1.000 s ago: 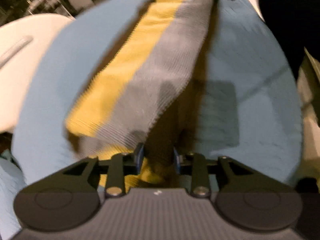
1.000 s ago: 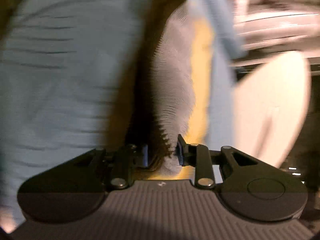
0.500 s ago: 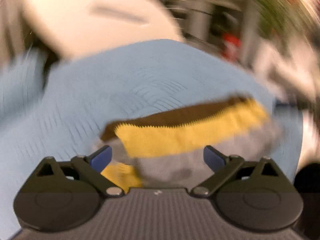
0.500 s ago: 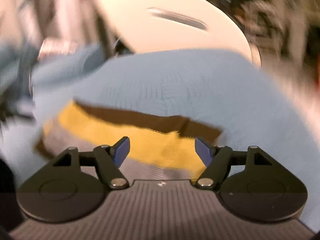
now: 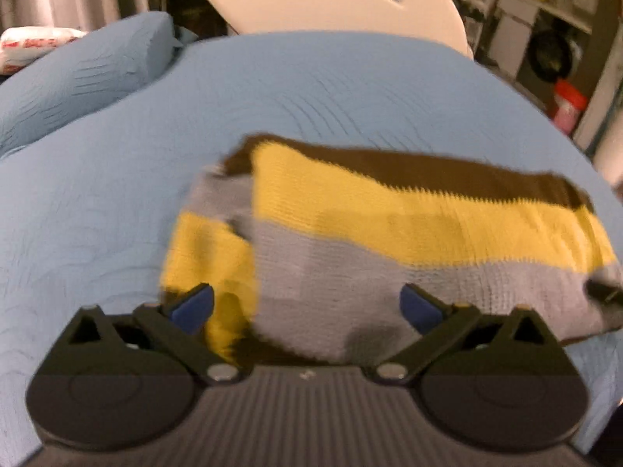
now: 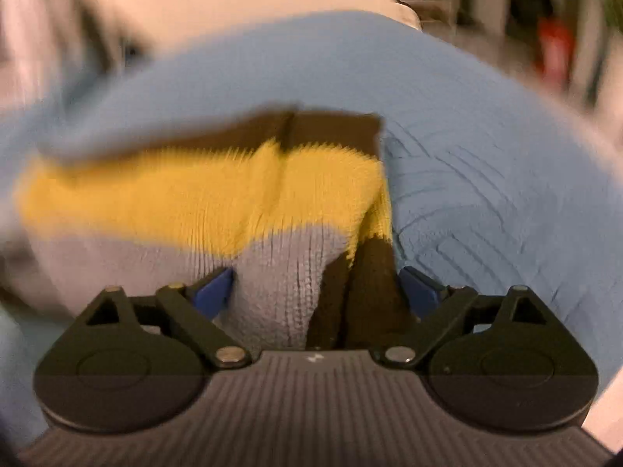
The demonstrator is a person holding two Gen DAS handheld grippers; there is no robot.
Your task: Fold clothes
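We see the striped knit garment (image 5: 409, 233) lying on the blue bed cover (image 5: 272, 97), its brown, yellow and grey bands running left to right across both wrist views, so its long axis sits crosswise to both grippers. In the left wrist view the left gripper (image 5: 307, 305) has its jaws spread wide, the blue pads clear of the cloth; the garment's left end, where a folded layer shows, lies just ahead at lower centre. In the right wrist view the right gripper (image 6: 317, 290) has jaws opening, with a bunched grey and brown fold (image 6: 311, 295) between them but, as far as we can tell through the blur, no longer pinched. The garment's right end stops just above that gripper. We judge each gripper sits at its own end, so the next fold likely means regripping across the short ends.
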